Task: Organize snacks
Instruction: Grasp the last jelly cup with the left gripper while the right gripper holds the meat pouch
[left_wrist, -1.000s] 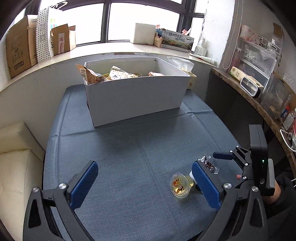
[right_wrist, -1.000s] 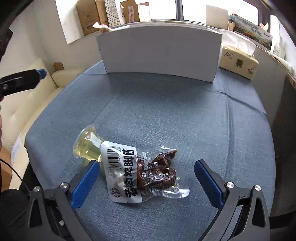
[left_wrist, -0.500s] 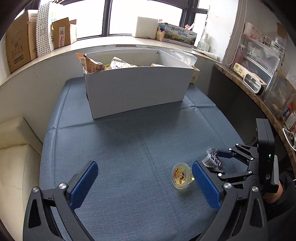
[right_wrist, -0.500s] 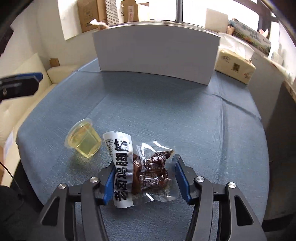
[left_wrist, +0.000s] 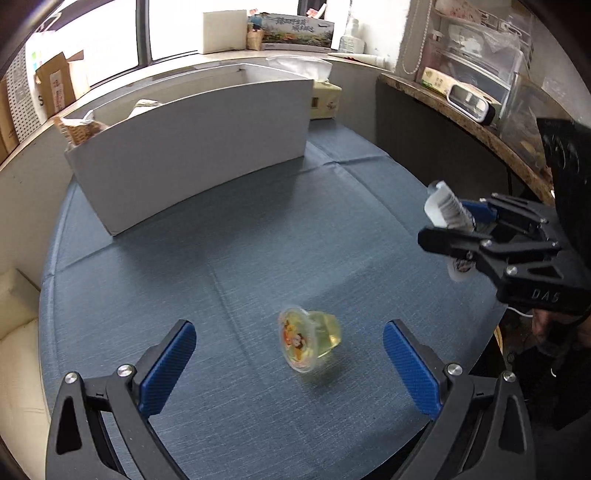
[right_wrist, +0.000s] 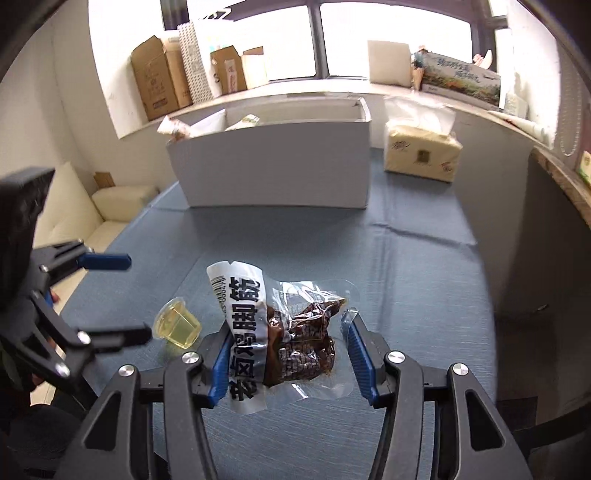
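Lifted since a second ago, the meat packet (right_wrist: 284, 332) sits clamped in the right claw (right_wrist: 286, 356); left claw (left_wrist: 288, 369) gapes around the jelly cup (left_wrist: 310, 339).

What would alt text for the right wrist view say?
The right gripper grips a clear snack packet of dark brown pieces above a blue tablecloth. A jelly cup sits to its left; a white box stands behind.
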